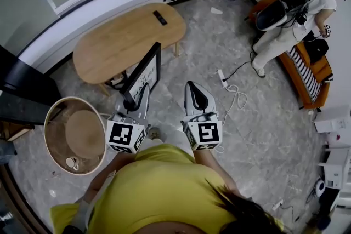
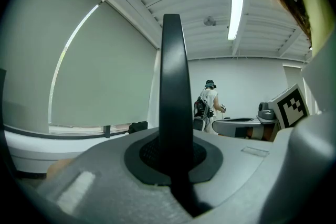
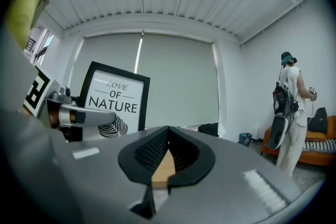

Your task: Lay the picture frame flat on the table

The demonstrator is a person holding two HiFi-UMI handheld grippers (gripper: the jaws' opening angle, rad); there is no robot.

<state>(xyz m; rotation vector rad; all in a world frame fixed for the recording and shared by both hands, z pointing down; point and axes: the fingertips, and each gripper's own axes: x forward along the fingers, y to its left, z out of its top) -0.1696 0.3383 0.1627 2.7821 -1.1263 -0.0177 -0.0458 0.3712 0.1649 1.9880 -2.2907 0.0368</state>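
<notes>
Here, slim black picture frame point(image 1: 147, 71) clamped upright in left gripper point(image 1: 137, 99); right gripper point(image 1: 197, 98) pinched together, empty.

Left gripper point(image 1: 140, 96) covers the picture frame point(image 1: 146, 71) (seemingly its lower corner).
</notes>
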